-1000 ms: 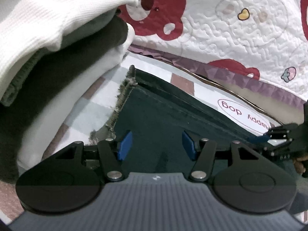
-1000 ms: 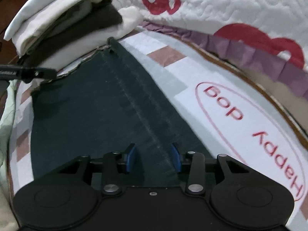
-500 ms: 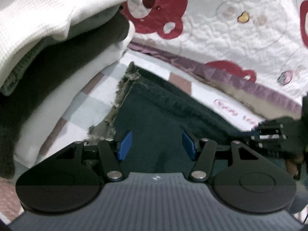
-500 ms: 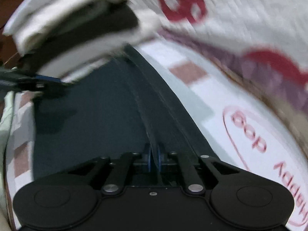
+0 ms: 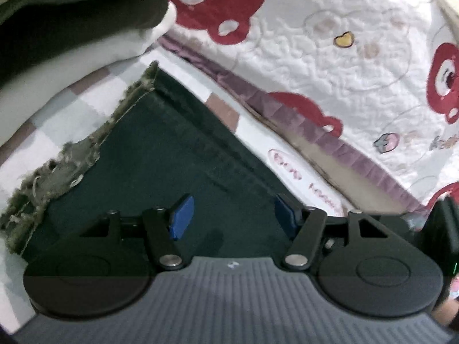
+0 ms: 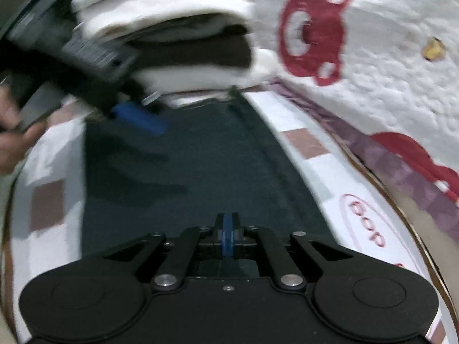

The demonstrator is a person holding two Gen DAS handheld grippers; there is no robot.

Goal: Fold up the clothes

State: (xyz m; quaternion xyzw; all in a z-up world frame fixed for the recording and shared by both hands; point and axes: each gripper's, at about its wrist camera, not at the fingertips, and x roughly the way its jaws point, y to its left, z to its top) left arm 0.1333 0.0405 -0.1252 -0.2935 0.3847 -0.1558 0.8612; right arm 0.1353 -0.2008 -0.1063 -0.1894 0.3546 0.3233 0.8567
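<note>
Dark teal denim garment (image 5: 172, 172) with a frayed olive hem (image 5: 66, 169) lay flat on a white bedsheet checked in grey and brown (image 5: 74, 109), beside a white quilt printed with red bears (image 5: 330, 66). A stack of folded white and dark clothes (image 6: 178, 37) sat just past the frayed end. The left tongs (image 5: 232, 218) hovered over the denim, blue pads (image 5: 182, 219) spread apart and widening, nothing between them. The right tongs (image 6: 227, 239) showed their pads nearly together though beginning to part; whether they pinched a fold of the denim could not be told. A person's hand (image 6: 14, 140) held the left tool.
</note>
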